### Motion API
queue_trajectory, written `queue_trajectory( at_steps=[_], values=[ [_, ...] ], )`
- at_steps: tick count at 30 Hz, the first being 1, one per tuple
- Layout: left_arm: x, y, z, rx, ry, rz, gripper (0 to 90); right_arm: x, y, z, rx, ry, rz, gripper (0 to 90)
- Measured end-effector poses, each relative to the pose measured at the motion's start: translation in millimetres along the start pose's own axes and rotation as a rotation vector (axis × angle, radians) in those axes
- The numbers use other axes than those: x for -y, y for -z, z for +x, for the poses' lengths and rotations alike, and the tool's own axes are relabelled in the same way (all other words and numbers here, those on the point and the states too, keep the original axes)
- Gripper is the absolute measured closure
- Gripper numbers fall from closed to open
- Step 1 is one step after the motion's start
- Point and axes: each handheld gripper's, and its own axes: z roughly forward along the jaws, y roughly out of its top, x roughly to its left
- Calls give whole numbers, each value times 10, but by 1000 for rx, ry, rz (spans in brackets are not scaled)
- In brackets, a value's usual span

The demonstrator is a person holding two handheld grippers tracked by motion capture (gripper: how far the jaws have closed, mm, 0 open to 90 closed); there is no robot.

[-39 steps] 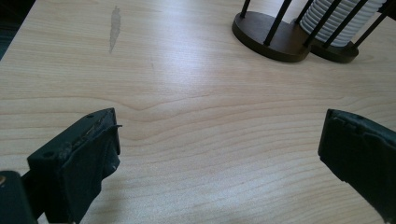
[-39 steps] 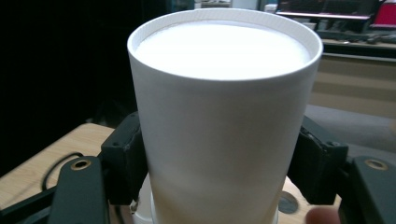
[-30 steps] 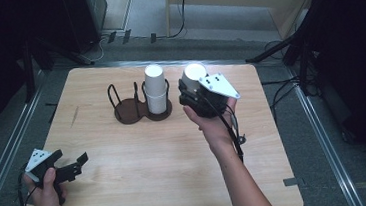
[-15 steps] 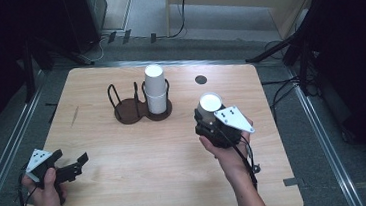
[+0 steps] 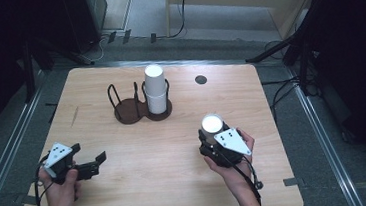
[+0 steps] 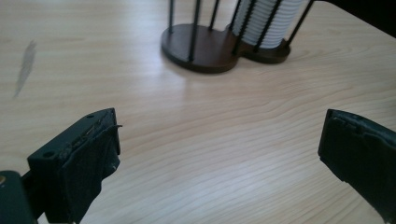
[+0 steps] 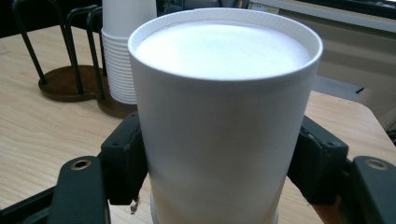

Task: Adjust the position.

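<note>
The right gripper (image 5: pixel 213 139) has carried the white foam cup (image 5: pixel 211 125) from beside the rack toward the near right of the wooden table (image 5: pixel 188 183), jaws clamped on its sides. The left gripper (image 5: pixel 93 163) gapes wide, empty. Farther off, the cup stack (image 5: pixel 155 88) fills the dark wire rack (image 5: pixel 131 105).

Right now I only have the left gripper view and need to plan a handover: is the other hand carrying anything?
Observer: Yes. The right gripper is shut on a white foam cup, bottom up, jaws pressing its sides.
Operator: Where is it on the table?
Observer: At the near right part of the wooden table, apart from the dark wire cup holder.
Operator: My view cuts off the cup stack. How does it sit?
Observer: The stack of cups stands upside down in the holder's right ring; the left ring is empty.
</note>
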Motion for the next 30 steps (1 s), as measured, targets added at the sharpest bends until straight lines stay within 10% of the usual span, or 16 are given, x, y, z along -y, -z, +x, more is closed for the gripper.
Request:
queue_trajectory(
  at_steps=[19, 30],
  values=[
    [-534, -197, -818, 205, -101, 27, 0, 167, -67, 185, 6, 93, 11, 309],
    [-467, -393, -1232, 296, -174, 112, 0, 322, -71, 541, 24, 285, 3, 314]
  ],
)
